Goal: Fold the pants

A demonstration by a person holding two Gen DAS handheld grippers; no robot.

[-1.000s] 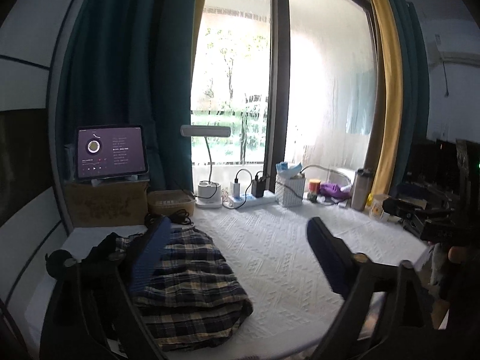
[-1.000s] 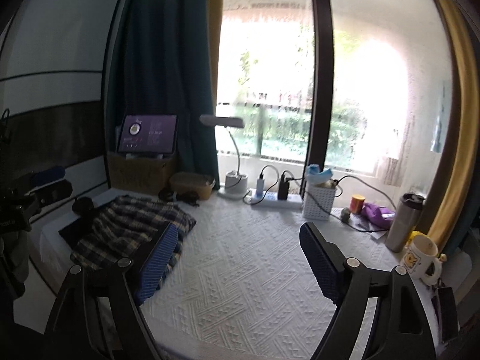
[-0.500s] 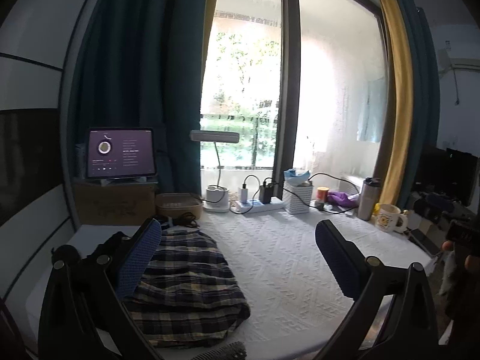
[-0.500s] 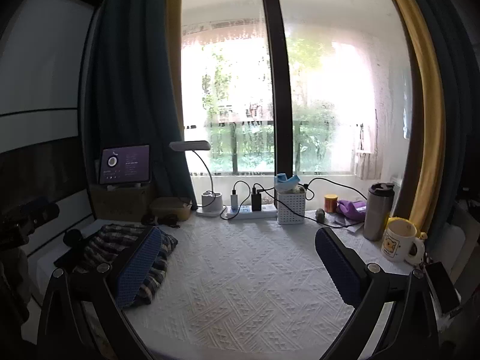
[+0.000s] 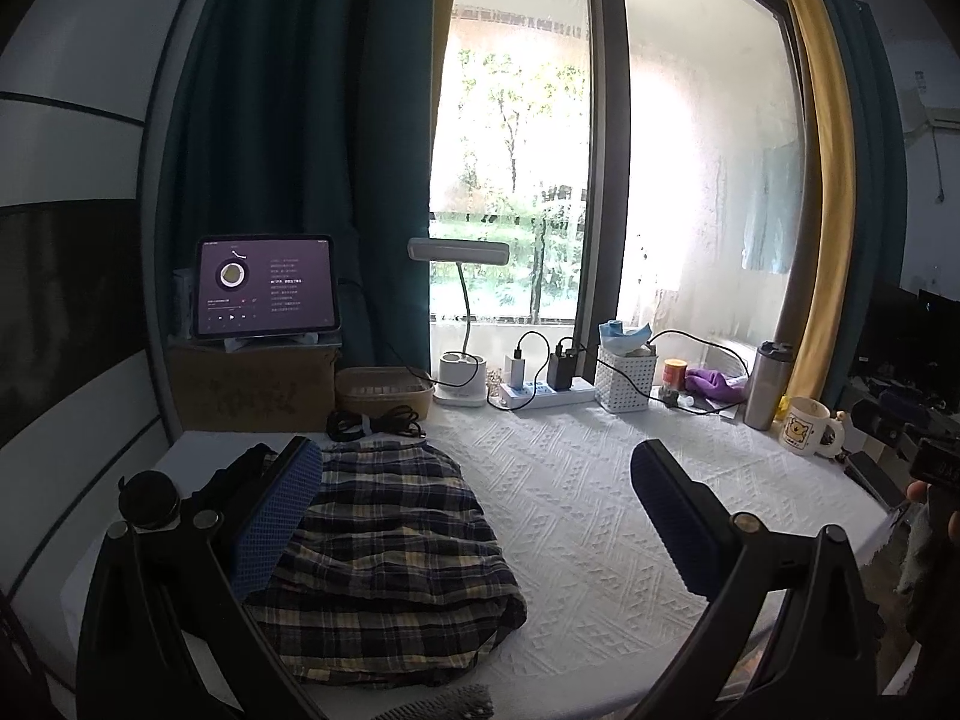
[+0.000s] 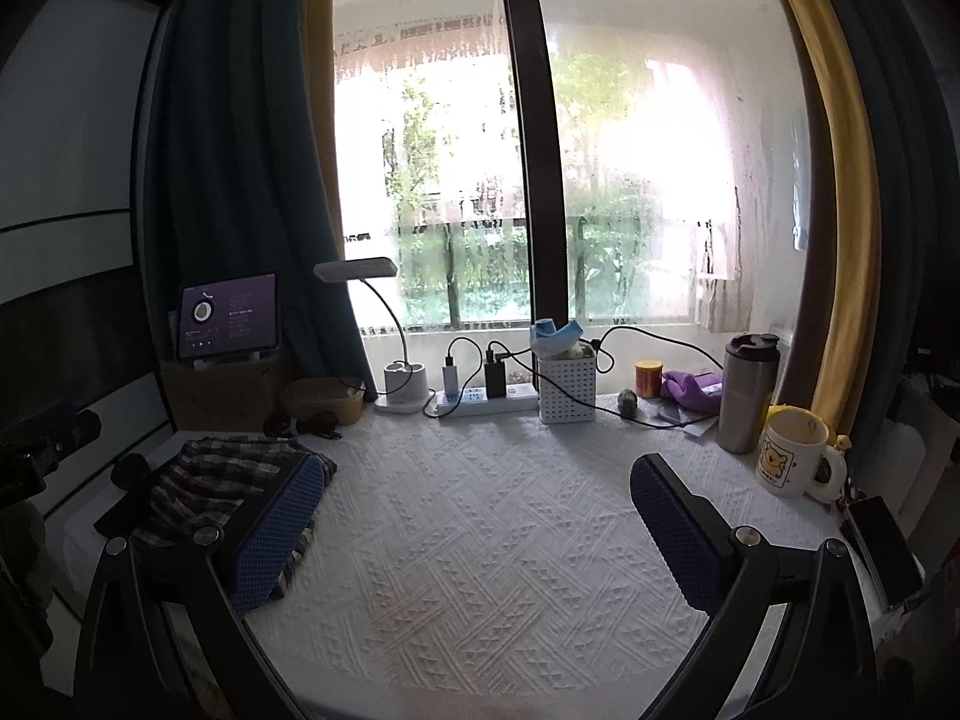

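A: Where are the plaid pants [image 5: 384, 564] lying?
B: Folded, near the desk's [image 5: 588, 516] left edge
A: And the grippers?
B: Left gripper [image 5: 480, 516] and right gripper [image 6: 474, 528] are both gaping wide, the right one's jaws having just been opening, holding nothing

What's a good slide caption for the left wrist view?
Open left gripper above folded plaid pants on a white textured tablecloth by the window.

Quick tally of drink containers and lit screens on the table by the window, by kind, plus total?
Steel tumbler: 1
White bear mug: 1
Tablet with lit screen: 1
Total: 3
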